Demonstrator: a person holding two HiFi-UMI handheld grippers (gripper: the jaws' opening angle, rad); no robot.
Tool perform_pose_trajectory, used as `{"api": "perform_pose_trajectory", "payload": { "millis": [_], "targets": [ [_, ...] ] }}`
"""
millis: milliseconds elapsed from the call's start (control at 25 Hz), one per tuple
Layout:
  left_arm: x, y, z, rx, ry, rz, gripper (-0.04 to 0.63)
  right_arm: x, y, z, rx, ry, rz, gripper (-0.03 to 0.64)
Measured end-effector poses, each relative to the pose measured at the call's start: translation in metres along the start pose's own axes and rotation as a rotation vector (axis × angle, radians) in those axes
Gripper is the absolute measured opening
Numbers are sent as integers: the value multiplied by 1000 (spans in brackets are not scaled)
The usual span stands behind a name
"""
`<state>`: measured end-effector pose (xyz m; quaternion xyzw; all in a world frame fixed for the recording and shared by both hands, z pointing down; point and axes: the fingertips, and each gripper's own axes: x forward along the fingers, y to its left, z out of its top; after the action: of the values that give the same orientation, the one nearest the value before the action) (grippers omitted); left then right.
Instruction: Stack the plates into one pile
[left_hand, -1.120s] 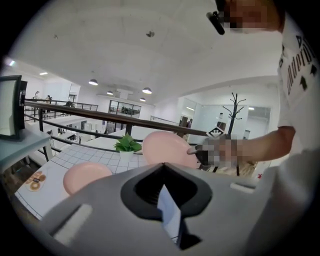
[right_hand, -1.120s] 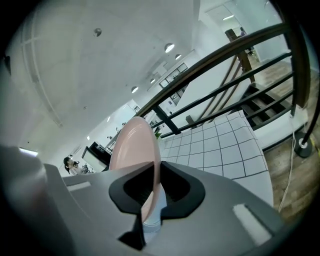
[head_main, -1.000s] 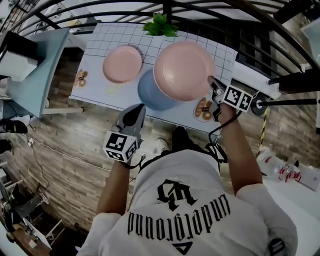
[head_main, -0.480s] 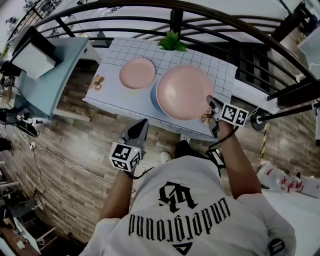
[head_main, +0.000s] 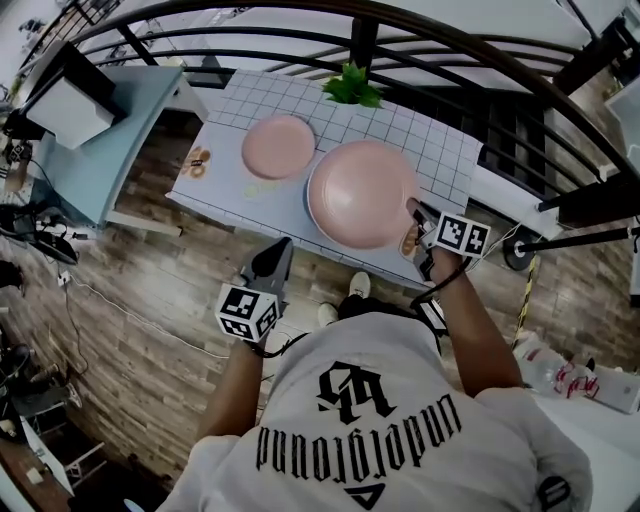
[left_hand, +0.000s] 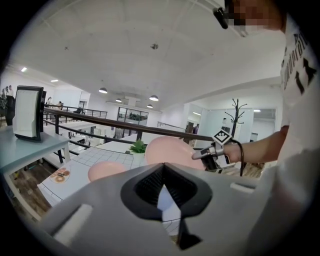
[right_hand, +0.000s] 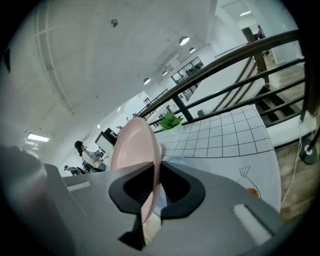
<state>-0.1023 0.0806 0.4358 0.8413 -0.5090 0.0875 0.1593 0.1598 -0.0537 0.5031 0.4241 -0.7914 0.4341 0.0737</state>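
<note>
Pinching rim of large pink plate, right gripper; left gripper closed

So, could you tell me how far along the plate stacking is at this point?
Done: nothing released into a pile yet. In hand: the right claw grips the large pink plate by its rim, over the blue plate. Left: set it down, then add the small pink plate; the left claw is shut and empty.

Bright even indoor light, ceiling lamps glowing, fisheye-bent edges, dark corners
</note>
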Motion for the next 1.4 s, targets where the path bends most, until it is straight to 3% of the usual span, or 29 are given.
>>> {"api": "perform_pose_trajectory", "payload": {
  "millis": [760, 1400],
  "targets": [
    [79, 31, 12, -29, 36, 95, 49, 72, -46, 32, -35, 147, 56, 31],
    [131, 91, -9, -101, 132, 8, 49, 111, -66, -5, 58, 230, -44, 34]
  ]
}}
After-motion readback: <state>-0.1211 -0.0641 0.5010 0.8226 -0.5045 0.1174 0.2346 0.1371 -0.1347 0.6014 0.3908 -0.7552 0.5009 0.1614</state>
